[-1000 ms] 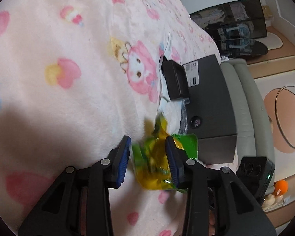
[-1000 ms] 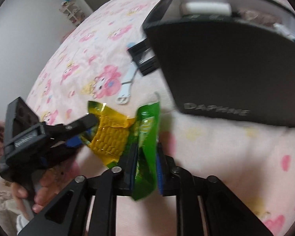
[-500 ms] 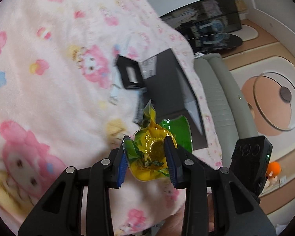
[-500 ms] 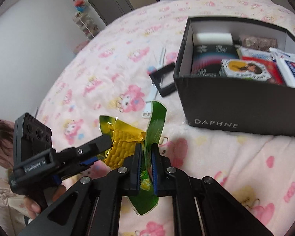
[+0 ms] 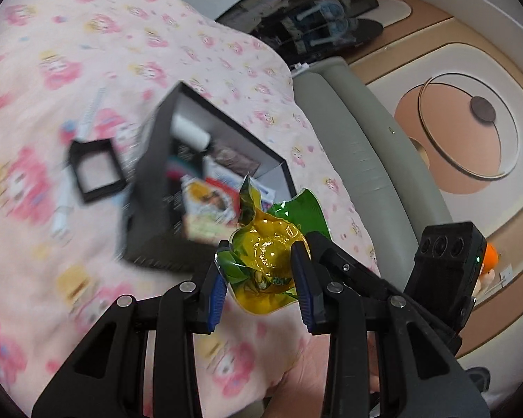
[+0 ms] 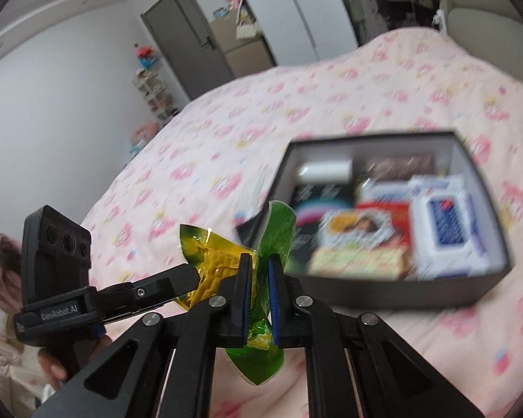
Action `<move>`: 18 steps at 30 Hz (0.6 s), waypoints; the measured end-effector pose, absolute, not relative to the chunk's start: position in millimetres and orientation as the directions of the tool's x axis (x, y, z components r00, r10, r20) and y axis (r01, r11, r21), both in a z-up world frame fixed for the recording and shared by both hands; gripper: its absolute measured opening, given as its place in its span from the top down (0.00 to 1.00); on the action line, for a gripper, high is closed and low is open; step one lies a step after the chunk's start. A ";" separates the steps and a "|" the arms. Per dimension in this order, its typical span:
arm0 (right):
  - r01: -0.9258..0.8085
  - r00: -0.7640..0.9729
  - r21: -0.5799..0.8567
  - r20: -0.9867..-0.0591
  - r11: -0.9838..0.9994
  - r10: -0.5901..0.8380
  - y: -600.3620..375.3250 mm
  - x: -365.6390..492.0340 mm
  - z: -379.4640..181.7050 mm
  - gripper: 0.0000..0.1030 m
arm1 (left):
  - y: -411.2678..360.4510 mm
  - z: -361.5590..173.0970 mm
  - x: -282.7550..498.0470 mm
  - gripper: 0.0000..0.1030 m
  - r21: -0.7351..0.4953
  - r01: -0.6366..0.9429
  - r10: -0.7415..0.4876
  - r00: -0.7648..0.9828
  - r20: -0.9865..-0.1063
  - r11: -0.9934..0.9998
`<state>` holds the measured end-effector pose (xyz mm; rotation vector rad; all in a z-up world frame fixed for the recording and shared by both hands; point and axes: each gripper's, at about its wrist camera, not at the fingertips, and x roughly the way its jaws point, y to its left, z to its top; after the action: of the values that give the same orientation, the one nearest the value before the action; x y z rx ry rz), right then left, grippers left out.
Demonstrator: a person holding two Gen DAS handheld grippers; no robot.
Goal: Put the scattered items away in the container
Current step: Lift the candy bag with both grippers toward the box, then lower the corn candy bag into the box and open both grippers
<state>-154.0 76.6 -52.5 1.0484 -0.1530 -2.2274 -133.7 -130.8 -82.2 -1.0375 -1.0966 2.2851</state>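
The left gripper [image 5: 261,287] points forward and somewhat downward, its blue-padded fingers [image 5: 215,294] partly apart and pressing on both sides of a crumpled yellow-green snack packet [image 5: 263,264]. The right gripper [image 6: 259,296] tilts more steeply down, its fingers [image 6: 273,299] drawn almost together and pinching the packet's green end. The left gripper sits just beside the right one, a hand [image 6: 54,367] wrapped round its handle.

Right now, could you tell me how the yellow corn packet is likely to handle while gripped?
The yellow corn packet is probably floppy: its film crumples between the left tongs. It is likely slippery, being glossy, and seems light, hanging from its squeezed sides.
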 end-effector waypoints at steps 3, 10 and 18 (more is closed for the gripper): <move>0.499 -0.484 0.344 -0.651 -0.796 -0.585 89.0 -195.0 -51.3 0.93 | -116.1 -82.6 -183.7 0.67 -0.769 0.002 0.600 -0.624 -0.500 -0.639; 0.459 -0.444 0.281 -0.749 -0.843 -0.492 79.2 -292.0 -89.8 0.93 | -96.3 -102.9 -275.1 0.67 -0.666 0.121 0.507 -0.553 -0.661 -0.736; 0.421 -0.384 0.291 -0.802 -0.859 -0.459 59.9 -341.9 -128.4 0.93 | -99.5 -122.1 -319.1 0.64 -0.554 0.205 0.427 -0.447 -0.786 -0.807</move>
<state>-341.9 59.9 -128.4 1.3194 -0.0528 -2.2474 -319.1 -99.5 -122.1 -1.5687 -0.9108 2.3916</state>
